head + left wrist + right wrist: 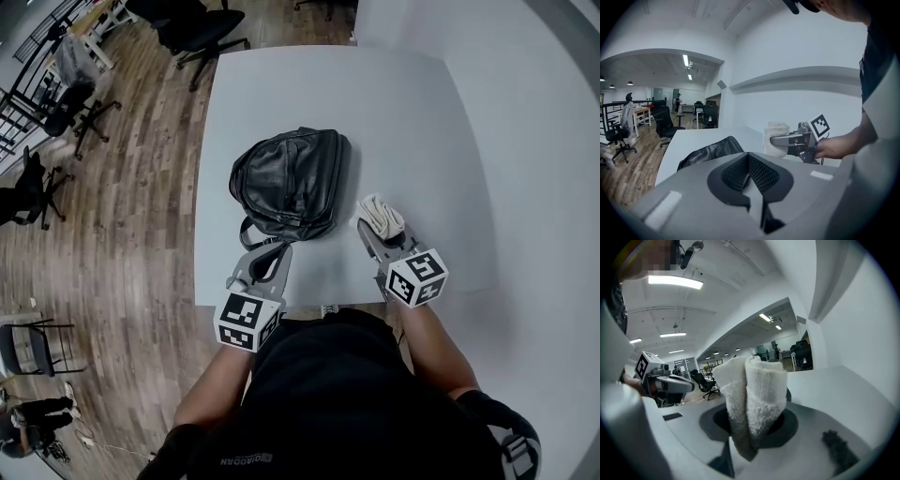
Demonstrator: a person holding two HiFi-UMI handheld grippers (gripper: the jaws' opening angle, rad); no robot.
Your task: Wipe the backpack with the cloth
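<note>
A black leather backpack (291,183) lies flat on the white table (412,122), its strap end toward me. My right gripper (379,228) is shut on a folded white cloth (382,214), held just right of the backpack's near corner. In the right gripper view the cloth (754,394) stands up between the jaws and fills the centre. My left gripper (278,248) is shut with nothing in it, hovering at the backpack's near edge by the strap. The left gripper view shows the backpack (710,152) ahead on the left, with the right gripper (787,139) and the cloth (776,136) beyond.
The table's near edge (309,305) runs just under both grippers. Wooden floor with black office chairs (202,33) lies to the left and far left. A white wall (553,187) borders the table's right side.
</note>
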